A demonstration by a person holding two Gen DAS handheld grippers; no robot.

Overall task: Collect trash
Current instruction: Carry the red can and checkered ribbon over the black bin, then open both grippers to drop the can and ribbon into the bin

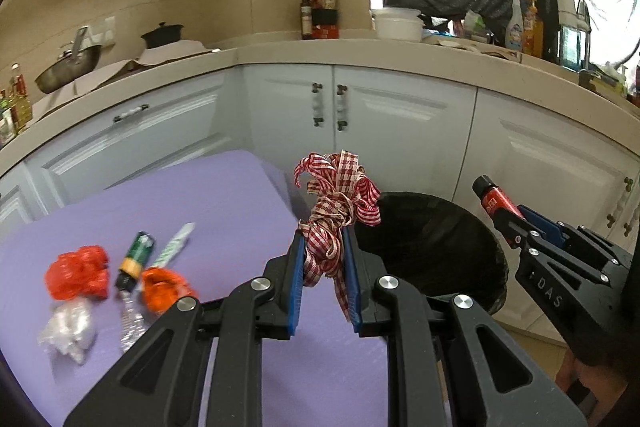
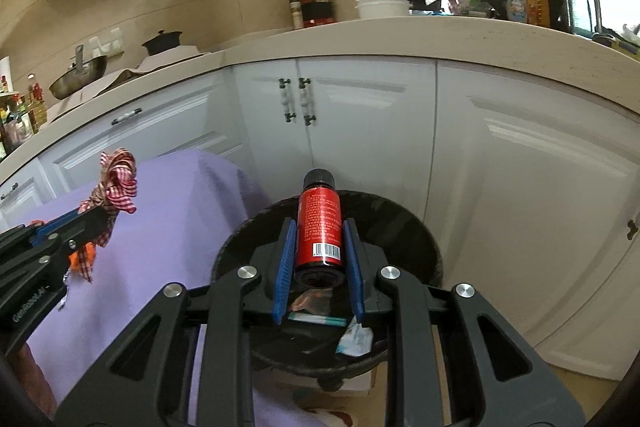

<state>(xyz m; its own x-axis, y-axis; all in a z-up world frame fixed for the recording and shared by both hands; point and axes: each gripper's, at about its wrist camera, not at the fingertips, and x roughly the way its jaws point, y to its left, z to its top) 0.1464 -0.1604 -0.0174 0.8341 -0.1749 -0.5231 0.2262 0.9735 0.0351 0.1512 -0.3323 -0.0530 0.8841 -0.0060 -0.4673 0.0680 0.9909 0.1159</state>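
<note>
Far left on my purple table point(image 1: 224, 195) I see the leftover litter: a crumpled clear wrapper point(image 1: 68, 331), a red crumpled wrapper point(image 1: 78, 273), a green battery point(image 1: 136, 255), a white-green sachet point(image 1: 174, 247) and an orange wrapper point(image 1: 162, 287), all close together, some touching. My left gripper point(image 1: 323, 255) is clamped on a red-checked ribbon bundle point(image 1: 340, 203), held above the table's right edge, just beside the bin. The black-lined trash bin point(image 1: 436, 247) stands right of the table, against the white cabinets point(image 1: 400, 115). My right gripper point(image 2: 319, 251) pinches a small red bottle point(image 2: 320, 227) with a black cap, directly over the bin mouth point(image 2: 424, 239). Scraps point(image 2: 352, 341) already lie inside the bin. Nothing stands between either load and the opening.
</note>
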